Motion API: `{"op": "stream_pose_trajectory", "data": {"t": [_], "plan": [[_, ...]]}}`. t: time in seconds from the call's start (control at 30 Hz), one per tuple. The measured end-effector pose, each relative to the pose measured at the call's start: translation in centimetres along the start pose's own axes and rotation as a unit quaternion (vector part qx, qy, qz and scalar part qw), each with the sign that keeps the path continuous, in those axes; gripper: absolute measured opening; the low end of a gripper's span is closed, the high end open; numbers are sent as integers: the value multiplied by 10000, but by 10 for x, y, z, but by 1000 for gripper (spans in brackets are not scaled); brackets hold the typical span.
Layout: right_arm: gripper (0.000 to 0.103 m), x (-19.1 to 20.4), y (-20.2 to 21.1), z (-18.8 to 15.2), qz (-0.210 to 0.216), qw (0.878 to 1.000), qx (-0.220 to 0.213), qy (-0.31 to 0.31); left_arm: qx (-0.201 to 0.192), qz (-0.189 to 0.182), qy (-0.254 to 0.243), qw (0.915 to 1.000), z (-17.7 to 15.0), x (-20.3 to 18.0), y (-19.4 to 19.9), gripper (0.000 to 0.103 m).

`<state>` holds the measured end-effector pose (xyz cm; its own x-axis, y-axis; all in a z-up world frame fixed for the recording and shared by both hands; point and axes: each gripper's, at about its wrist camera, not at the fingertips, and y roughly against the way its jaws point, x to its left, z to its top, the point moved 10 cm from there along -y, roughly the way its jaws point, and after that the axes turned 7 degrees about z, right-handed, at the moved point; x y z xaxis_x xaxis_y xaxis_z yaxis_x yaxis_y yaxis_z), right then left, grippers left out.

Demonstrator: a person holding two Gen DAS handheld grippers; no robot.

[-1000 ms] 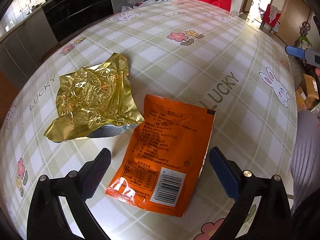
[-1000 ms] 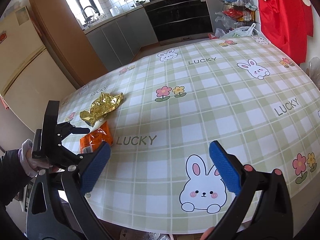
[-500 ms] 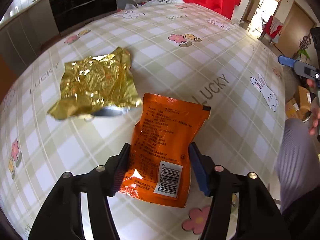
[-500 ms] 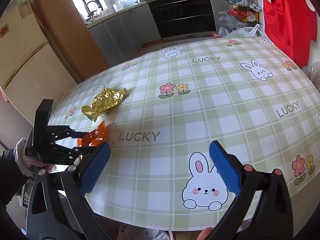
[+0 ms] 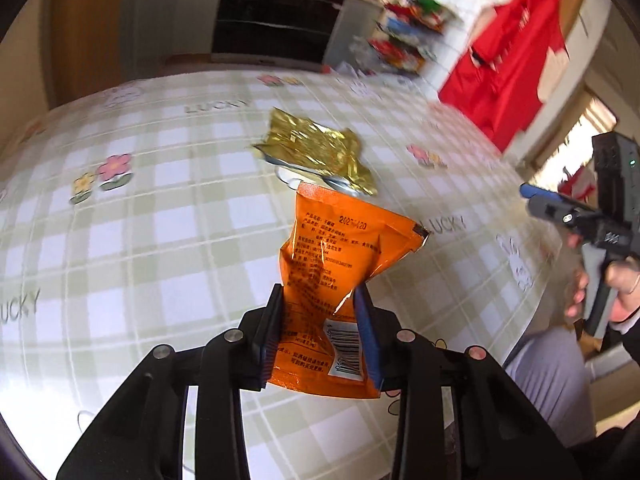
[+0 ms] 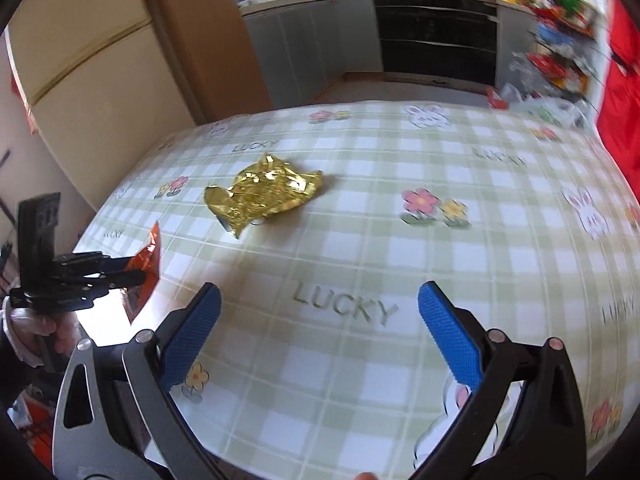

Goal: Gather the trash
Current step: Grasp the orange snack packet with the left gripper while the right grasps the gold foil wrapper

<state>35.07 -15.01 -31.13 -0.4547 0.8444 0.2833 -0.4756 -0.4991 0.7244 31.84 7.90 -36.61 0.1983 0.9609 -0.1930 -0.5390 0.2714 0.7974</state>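
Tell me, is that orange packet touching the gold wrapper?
Apart. The right wrist view shows the orange packet clamped in the left gripper near the table's edge, with bare tablecloth between it and the gold wrapper.

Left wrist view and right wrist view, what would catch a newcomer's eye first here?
The bright orange snack packet stands out first, pinched between the fingers of the left hand-held gripper and lifted above the table. Next comes the crumpled gold foil wrapper lying on the green checked tablecloth with its bunnies and LUCKY lettering. The right hand-held gripper hangs open above the cloth, holding nothing.
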Motion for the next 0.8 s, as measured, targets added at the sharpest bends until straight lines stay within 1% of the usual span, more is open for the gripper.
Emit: {"op": "stream_pose_trajectory", "data": {"t": [0.07,0.13,0.17,0.23,0.37,0.4,0.43,0.47,0.57,0.63,0.67,0.7,0.73,0.77,0.8], "plan": [[97,16,-20,13,-9,9990,124,430,-169,33,243,9996,0,10,10,34],[97,31,-48,24,-62,9952,334,922,-285,56,436,9986,-1,17,17,34],[97,36,-60,27,-112,9933,429,1070,-327,71,509,9981,-1,21,19,34],[96,48,-87,34,-111,9899,584,1284,-413,93,635,9971,-1,27,24,34],[95,71,-129,43,-142,9850,756,1546,-560,43,934,9940,-2,37,36,34],[90,74,-139,44,-197,9836,854,1579,-582,37,994,9933,-2,39,38,34],[81,77,-149,44,-254,9821,940,1611,-596,25,1040,9928,-3,40,38,34],[78,80,-159,44,-277,9808,1038,1627,-612,29,1067,9924,-3,41,39,34],[76,82,-179,45,-396,9800,1226,1519,-640,40,1097,9919,-6,43,41,34],[68,78,-186,45,-528,9791,1308,1462,-682,27,1124,9913,-5,43,43,34],[65,76,-189,45,-568,9790,1347,1420,-704,14,1143,9909,-5,43,45,34],[60,74,-191,47,-607,9792,1370,1370,-723,1,1164,9906,-5,43,47,34],[50,71,-190,49,-638,9802,1340,1312,-742,-7,1178,9903,-5,43,48,34],[43,70,-189,51,-635,9815,1294,1262,-763,-16,1191,9900,-6,42,49,34],[39,68,-187,54,-672,9823,1262,1210,-775,-28,1204,9897,-6,42,51,34]]}}
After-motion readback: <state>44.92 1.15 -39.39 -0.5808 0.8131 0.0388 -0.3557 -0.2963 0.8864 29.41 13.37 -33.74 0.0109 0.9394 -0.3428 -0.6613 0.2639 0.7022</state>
